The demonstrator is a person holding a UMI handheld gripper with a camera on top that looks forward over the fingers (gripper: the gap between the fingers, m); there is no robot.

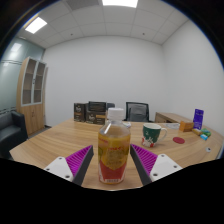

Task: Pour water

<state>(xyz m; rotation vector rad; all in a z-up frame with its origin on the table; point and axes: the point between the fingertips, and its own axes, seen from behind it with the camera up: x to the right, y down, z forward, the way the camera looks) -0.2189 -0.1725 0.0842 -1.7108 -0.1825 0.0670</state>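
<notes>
A clear plastic bottle (pixel 113 150) with a white cap and a yellow-red label stands upright on the wooden table (pixel 60 140), between my two fingers. My gripper (pixel 112 166) is open: the purple pads (pixel 80 160) flank the bottle with a gap showing on each side. A green and white cup (pixel 152 132) stands on the table beyond the fingers, a little to the right of the bottle.
A red coaster-like disc (pixel 179 141) lies right of the cup. A purple box (pixel 198 118) and small items sit at the table's far right. Black chairs (pixel 137 111) line the far side; a wooden cabinet (pixel 32 95) stands at the left wall.
</notes>
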